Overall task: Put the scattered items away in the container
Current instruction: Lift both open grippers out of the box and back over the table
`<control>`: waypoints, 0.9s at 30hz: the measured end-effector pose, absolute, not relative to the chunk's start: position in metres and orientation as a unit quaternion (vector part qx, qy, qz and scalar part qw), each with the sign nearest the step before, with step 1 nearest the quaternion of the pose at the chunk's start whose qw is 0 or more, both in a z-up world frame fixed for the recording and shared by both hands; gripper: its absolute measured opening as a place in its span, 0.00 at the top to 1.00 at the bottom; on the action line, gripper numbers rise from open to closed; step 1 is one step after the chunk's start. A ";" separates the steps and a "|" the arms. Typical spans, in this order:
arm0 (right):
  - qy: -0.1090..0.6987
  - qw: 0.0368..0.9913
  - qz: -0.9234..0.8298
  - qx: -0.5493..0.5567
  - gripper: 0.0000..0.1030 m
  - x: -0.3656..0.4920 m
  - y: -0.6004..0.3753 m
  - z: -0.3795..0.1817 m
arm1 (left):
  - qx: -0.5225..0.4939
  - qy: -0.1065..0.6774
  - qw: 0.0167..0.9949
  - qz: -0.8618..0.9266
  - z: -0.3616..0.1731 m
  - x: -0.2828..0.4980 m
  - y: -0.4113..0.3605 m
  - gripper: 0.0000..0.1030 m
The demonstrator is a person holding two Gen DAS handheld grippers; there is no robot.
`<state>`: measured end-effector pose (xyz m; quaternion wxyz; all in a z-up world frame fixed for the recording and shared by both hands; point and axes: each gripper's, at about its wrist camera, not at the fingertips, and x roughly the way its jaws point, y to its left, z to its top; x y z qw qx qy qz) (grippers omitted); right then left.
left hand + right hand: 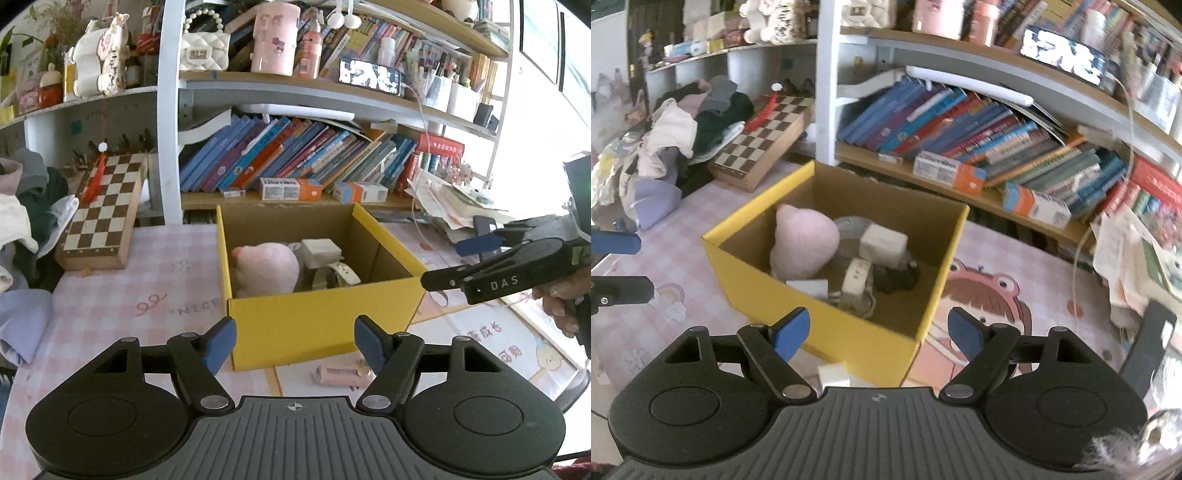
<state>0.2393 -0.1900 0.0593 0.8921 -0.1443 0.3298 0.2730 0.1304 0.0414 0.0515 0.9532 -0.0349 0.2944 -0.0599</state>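
Left gripper [295, 341] jaws parted, empty, before the yellow box [321, 317]; right gripper [875, 336] jaws wide, empty; pink comb [340, 374] lies on the counter [110, 306].

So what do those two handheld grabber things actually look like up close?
Each gripper is black plastic: a ribbed grey-black body, two round discs, and jointed arms with silver rivets ending in blue pads. The left gripper and right gripper match. Seen side-on, the right one carries white "DAS" lettering.
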 end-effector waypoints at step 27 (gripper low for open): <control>0.364 0.906 0.170 -0.134 0.16 0.188 -0.205 0.002 | -0.001 0.334 0.942 -0.020 0.013 0.105 0.036 0.21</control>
